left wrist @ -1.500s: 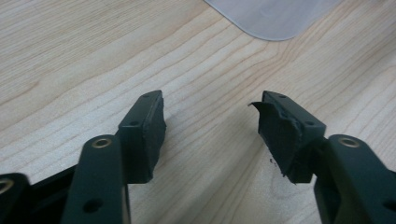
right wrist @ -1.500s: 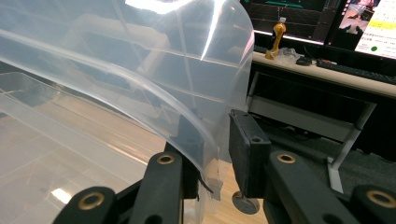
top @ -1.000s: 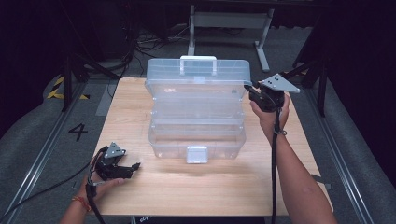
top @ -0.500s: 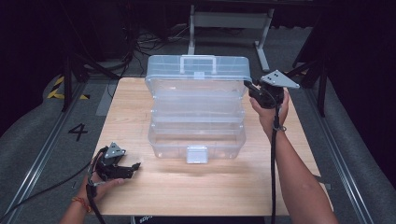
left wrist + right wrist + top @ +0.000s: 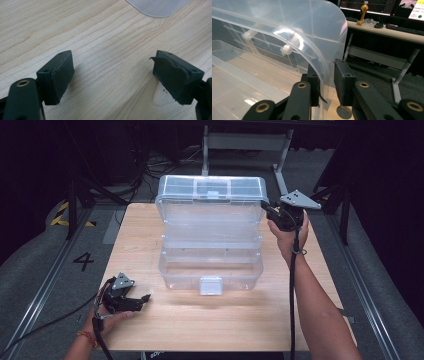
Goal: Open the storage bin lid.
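Observation:
A clear plastic tiered toolbox [image 5: 210, 270] stands in the middle of the wooden table [image 5: 225, 325]. Its lid [image 5: 210, 187] is swung up at the back, with its divided inner side facing forward. My right gripper [image 5: 267, 211] is shut on the lid's right edge. In the right gripper view the curved lid rim [image 5: 299, 22] runs down between the two jaws of the right gripper [image 5: 327, 82]. My left gripper [image 5: 142, 298] lies near the table's front left corner, open. In the left gripper view the left gripper [image 5: 112, 75] has only bare wood between its jaws.
The box's white front latch [image 5: 210, 285] faces the person. A metal stand [image 5: 245, 142] rises behind the table. Grey floor with a painted 4 [image 5: 83, 261] lies to the left. A desk with a bottle [image 5: 363, 11] stands far behind the box.
The lid has swung further up and back, so its handle no longer faces the camera and its inner compartments do. The right hand shifted slightly with it. The left gripper stayed put.

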